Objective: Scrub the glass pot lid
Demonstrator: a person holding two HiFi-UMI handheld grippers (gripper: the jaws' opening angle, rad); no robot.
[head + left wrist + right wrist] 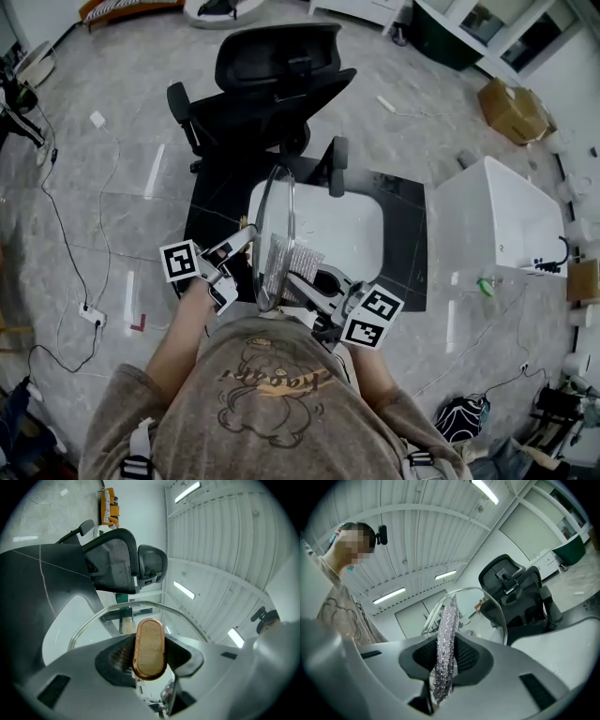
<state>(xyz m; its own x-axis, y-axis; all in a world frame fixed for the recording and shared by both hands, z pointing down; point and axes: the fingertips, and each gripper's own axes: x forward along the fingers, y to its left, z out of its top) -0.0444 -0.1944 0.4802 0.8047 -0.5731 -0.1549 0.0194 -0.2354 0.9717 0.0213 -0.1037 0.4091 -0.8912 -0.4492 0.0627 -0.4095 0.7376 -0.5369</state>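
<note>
1. The round glass pot lid with a metal rim [278,202] stands on edge, lifted above the white rectangular basin [361,234] that sits on the black marbled desk [405,246]
2. The left gripper [246,246] comes at the lid from the left; its jaws are closed on the lid's oblong wooden handle with a copper-coloured edge [150,648], one pad on each side
3. The right gripper [292,278] comes from the right, and its jaws are clamped on a silvery glittering scouring cloth [444,653]
4. In the head view the cloth [283,262] lies at the lid's right-hand face, low on the glass; whether it actually touches cannot be told
5. In the right gripper view the lid's rim [465,588] arcs up behind the cloth
6. A black mesh office chair [272,84] stands beyond the desk
</note>
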